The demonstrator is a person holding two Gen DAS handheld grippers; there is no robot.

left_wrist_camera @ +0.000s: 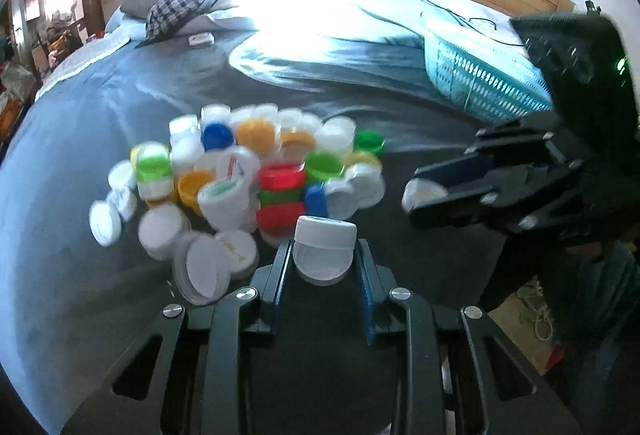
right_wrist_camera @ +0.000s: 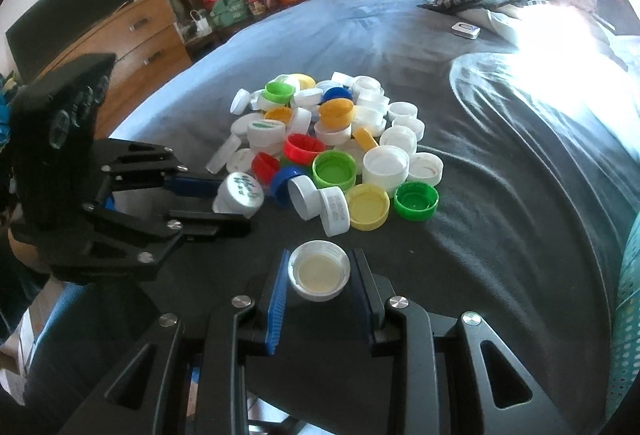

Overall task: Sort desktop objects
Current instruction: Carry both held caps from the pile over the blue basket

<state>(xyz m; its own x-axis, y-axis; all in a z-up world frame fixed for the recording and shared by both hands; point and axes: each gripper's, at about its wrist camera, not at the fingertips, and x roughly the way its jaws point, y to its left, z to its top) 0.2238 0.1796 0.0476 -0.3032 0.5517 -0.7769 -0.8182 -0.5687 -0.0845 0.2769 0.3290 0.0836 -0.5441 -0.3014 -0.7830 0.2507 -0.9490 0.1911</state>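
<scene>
On the bed, each gripper (left_wrist_camera: 324, 255) (right_wrist_camera: 320, 271) clamps 1 white cap (left_wrist_camera: 323, 254) (right_wrist_camera: 319, 270)

A heap of caps (right_wrist_camera: 332, 139) lies on the bed (right_wrist_camera: 500, 171), a basket (left_wrist_camera: 476, 79) to its right.

Bottle caps (right_wrist_camera: 336, 139) on grey bed (right_wrist_camera: 500, 195)

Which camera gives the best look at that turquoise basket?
The left wrist view: the turquoise basket lies on the bed at right, its lattice side and rim showing, partly hidden by the right gripper. The right wrist view catches only a sliver at the right edge.
</scene>
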